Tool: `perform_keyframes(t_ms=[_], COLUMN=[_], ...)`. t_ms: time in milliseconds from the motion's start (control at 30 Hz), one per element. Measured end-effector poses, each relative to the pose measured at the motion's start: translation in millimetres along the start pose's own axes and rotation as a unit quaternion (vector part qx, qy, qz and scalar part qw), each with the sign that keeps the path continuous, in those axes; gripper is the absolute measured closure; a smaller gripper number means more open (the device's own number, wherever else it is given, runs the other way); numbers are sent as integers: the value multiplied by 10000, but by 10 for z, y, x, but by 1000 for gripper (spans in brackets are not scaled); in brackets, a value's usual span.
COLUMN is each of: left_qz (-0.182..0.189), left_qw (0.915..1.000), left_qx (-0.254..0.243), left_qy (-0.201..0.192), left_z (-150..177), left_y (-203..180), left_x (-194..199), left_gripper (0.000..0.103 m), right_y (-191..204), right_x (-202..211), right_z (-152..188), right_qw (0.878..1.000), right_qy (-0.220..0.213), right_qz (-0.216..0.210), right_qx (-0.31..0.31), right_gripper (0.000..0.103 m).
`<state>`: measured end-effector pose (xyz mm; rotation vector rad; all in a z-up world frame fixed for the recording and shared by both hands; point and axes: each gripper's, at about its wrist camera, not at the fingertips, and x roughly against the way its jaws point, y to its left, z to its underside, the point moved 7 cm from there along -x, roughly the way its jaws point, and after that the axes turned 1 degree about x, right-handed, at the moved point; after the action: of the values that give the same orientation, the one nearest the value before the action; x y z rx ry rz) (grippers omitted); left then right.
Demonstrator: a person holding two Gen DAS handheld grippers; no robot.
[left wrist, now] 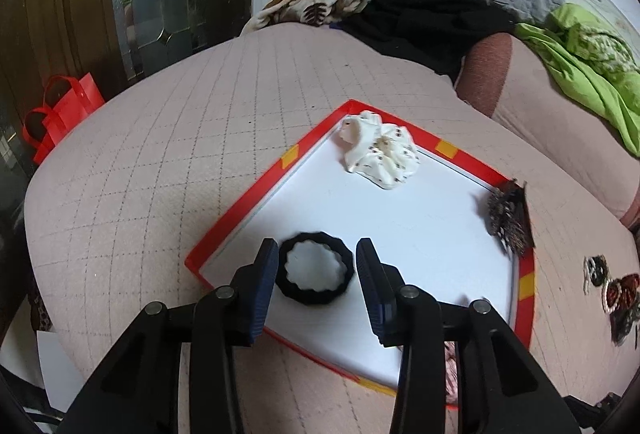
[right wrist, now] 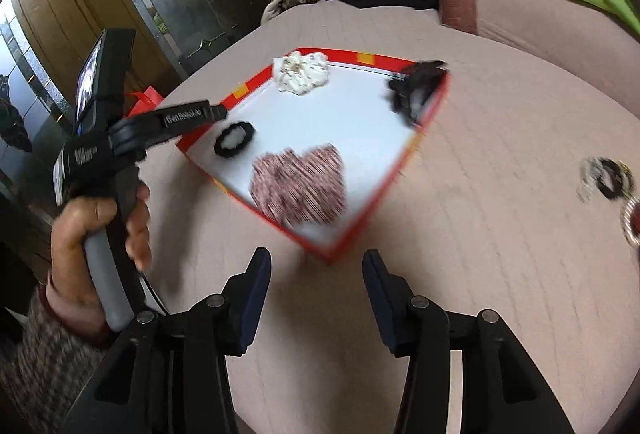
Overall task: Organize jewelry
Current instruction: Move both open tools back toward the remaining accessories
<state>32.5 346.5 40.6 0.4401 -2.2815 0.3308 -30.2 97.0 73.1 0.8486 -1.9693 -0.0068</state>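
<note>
Left gripper (left wrist: 316, 274): fingers apart, empty, flanking the black hair tie (left wrist: 316, 268), which lies flat in the near corner of the red-rimmed tray (left wrist: 236, 210). Thick, scalloped ring, likely soft.

Right gripper (right wrist: 316, 286): fingers apart, empty, above the quilted cover short of the tray corner.

Striped scrunchie (right wrist: 300, 186): on the tray, blurred.

White scrunchie (left wrist: 380, 152): far corner. Dark speckled piece (left wrist: 508, 218): on the right rim.

Loose beaded pieces (right wrist: 608, 178): outside the tray, well apart.

Step, as judged: mid-sorting. Next: fetch the loose pieces.
</note>
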Motion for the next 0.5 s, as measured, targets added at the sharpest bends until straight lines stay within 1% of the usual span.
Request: perform_keyframes(t_ms=[100,200,300,367,433,500], left_qz=[45,-24,139,214,381,526], left_qw=[9999,9996,9990,9981,9965,9945], left_qx=[-96,-256,-420,-574,-737,-901], left_qy=[-70,-113,-88,-82,-69,-16], left_z=[96,248,455,596,753,851], left_y=[-109,-259,-498,-668,-883,-1084], left_x=[138,324,558,705,870,976], left_gripper=[64,64,62,59,56,55], right_y=[-231,-483,-780,-928,-1042,-1142], right_x=[210,425,624,697,752,867], right_z=[255,483,718,823,892,932], right_qw=[9996,9987,9957,9933,9913,9893], right_qy=[-76,-138,-274,-330,-365,-490], right_qz=[253,429,602,665,687,727], right_qx=[-52,-249,-651,-885,-1066,-1163], right_gripper=[50,50,48,48,48,48])
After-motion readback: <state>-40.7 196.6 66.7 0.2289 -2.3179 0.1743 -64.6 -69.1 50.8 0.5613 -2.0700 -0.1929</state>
